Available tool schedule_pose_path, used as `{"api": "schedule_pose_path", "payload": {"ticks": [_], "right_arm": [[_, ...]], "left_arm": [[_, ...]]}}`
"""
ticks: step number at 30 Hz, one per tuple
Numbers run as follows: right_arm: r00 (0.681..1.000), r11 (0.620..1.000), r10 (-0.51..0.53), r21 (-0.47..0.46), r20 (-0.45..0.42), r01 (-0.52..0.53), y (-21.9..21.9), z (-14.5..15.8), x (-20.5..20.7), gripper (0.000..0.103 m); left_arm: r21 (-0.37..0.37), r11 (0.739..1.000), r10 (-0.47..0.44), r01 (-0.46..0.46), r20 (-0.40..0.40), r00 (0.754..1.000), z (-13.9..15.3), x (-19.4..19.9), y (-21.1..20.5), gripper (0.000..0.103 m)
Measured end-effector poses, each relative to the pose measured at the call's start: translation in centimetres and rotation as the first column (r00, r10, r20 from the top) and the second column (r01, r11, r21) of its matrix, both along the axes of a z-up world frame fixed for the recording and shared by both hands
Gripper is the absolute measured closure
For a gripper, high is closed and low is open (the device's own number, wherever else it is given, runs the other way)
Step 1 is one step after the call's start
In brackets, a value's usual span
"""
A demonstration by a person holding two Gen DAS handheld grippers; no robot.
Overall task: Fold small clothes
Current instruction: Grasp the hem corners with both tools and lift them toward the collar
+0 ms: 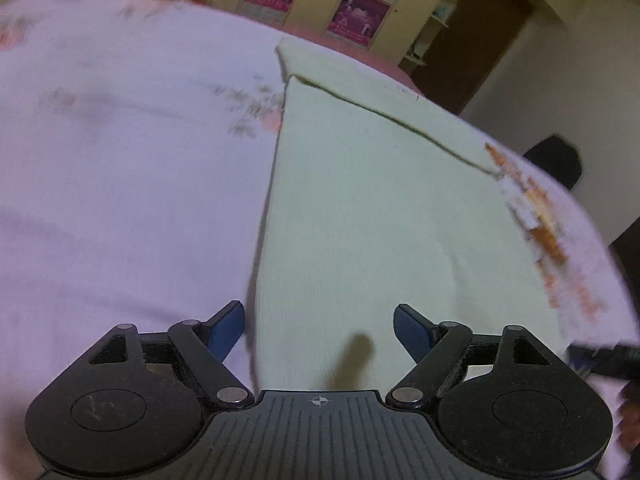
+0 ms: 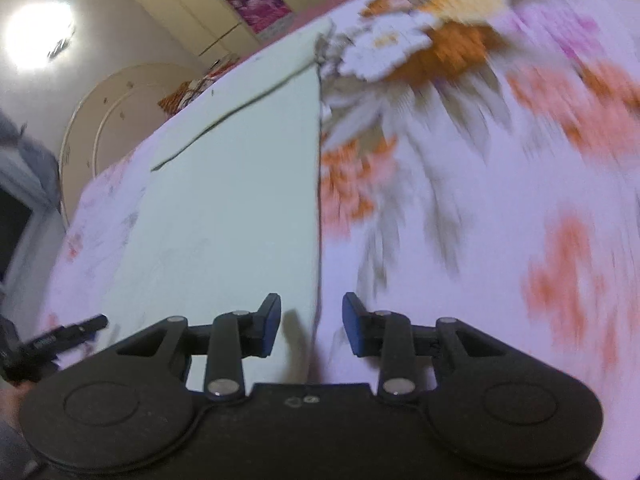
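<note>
Two open tools over a folded pale garment on a floral bed

Two views, both blurred by motion. Pale green-white garment (image 1: pixel 380 208) lay flat on the bed (image 1: pixel 120 160), folded into a long panel with a straight dark fold line crossing its far end. Spread beneath it, a lilac bedsheet printed with orange and white flowers (image 2: pixel 420 52).

Seen from the left wrist: left tool (image 1: pixel 319 330) hung above the near end of the garment, blue-padded fingers (image 1: pixel 228 332) well apart, nothing between them. Left finger sat over the garment's left edge, right finger over the cloth itself. No contact with the fabric could be made out. Cast on the cloth between the fingers, one small dark shadow. At the far right edge, a blurred sliver of the other tool.

Seen from the right wrist: right tool (image 2: pixel 310 324) hung over the garment's right edge, fingers (image 2: pixel 270 326) parted with a narrower gap, holding nothing. Left finger over the cloth, right finger over the sheet. Left tool (image 2: pixel 60 340) just visible at the lower left.

Behind the bed: cream cupboards (image 1: pixel 400 0) carrying pink posters (image 1: pixel 358 14), plus a dark brown door (image 1: pixel 480 32).
</note>
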State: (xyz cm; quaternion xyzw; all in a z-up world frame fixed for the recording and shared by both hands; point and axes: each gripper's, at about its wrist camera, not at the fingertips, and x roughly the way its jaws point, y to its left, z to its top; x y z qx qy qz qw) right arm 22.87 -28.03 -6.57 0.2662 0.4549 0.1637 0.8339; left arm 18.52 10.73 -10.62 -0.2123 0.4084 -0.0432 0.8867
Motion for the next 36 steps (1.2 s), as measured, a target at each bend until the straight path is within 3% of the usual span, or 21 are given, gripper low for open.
{"api": "schedule_pose_path", "payload": {"ticks": [3, 7, 12, 14, 18, 21, 22, 24, 25, 27, 29, 31, 32, 33, 35, 36], "right_arm": [[0.998, 0.995, -0.014, 0.094, -0.061, 0.020, 0.0, -0.6, -2.1, 0.070], [0.994, 0.985, -0.045, 0.162, -0.098, 0.061, 0.7, -1.1, -4.0, 0.070], [0.982, 0.938, -0.120, 0.309, -0.144, 0.160, 0.8, -2.8, -4.5, 0.070], [0.974, 0.909, -0.153, 0.363, -0.170, 0.206, 0.6, -3.6, -4.1, 0.074], [0.972, 0.899, -0.176, 0.376, -0.155, 0.223, 0.7, -4.1, -3.5, 0.081], [0.970, 0.898, -0.192, 0.373, -0.147, 0.235, 0.8, -4.3, -3.1, 0.085], [0.970, 0.898, -0.196, 0.371, -0.145, 0.237, 0.7, -4.5, -3.3, 0.090], [0.968, 0.917, -0.208, 0.318, -0.138, 0.242, 0.9, -4.3, -3.3, 0.100], [0.970, 0.927, -0.207, 0.291, -0.128, 0.236, 1.0, -4.0, -3.4, 0.098], [0.974, 0.947, -0.215, 0.225, -0.078, 0.227, 1.6, -2.6, -3.5, 0.098], [0.981, 0.952, -0.193, 0.244, 0.012, 0.184, 1.7, -0.6, -4.1, 0.098], [0.981, 0.948, -0.176, 0.284, 0.083, 0.147, 1.4, 0.7, -4.7, 0.098], [0.979, 0.942, -0.179, 0.304, 0.096, 0.143, 1.2, 0.7, -4.8, 0.098], [0.980, 0.936, -0.188, 0.315, 0.072, 0.156, 0.7, -0.1, -4.7, 0.098], [0.982, 0.952, -0.185, 0.239, -0.042, 0.190, 0.9, -2.5, -3.7, 0.098], [0.977, 0.955, -0.191, 0.214, -0.092, 0.207, 0.9, -3.5, -3.5, 0.099]], "left_arm": [[-0.147, 0.988, 0.044, -0.045, -0.013, 0.999, -0.6, -2.4, 1.6, 0.039], [-0.362, 0.930, 0.057, -0.069, -0.043, 0.997, -2.5, -4.1, 3.3, 0.040], [-0.496, 0.866, 0.047, -0.062, -0.042, 0.998, -4.6, -3.4, 4.4, 0.040], [-0.488, 0.872, 0.022, -0.041, -0.044, 0.999, -4.8, -2.9, 4.1, 0.049], [-0.457, 0.890, -0.014, -0.007, -0.042, 0.999, -4.9, -2.0, 3.2, 0.056], [-0.420, 0.907, 0.000, -0.022, -0.053, 0.999, -5.0, -1.5, 3.2, 0.083], [-0.394, 0.919, 0.005, -0.028, -0.059, 0.998, -5.0, -1.3, 3.1, 0.099], [-0.364, 0.931, 0.017, -0.029, -0.036, 0.999, -5.1, -1.6, 3.3, 0.099], [-0.352, 0.935, 0.030, -0.037, -0.025, 0.999, -4.6, -1.8, 3.3, 0.100], [-0.379, 0.925, 0.042, -0.010, 0.076, 0.996, -2.8, -2.9, 3.3, 0.100], [-0.397, 0.918, 0.067, -0.008, 0.137, 0.988, -1.7, -3.9, 3.8, 0.100], [-0.378, 0.925, 0.090, -0.042, 0.108, 0.990, -2.3, -3.8, 4.1, 0.100], [-0.360, 0.931, 0.092, -0.066, 0.056, 0.994, -3.5, -3.3, 4.3, 0.100], [-0.352, 0.931, 0.101, -0.092, 0.006, 0.995, -4.6, -2.9, 4.4, 0.100], [-0.411, 0.903, 0.136, -0.128, -0.009, 0.991, -5.6, -3.1, 4.9, 0.100], [-0.413, 0.901, 0.145, -0.133, -0.004, 0.989, -5.4, -3.3, 4.9, 0.100]]}}
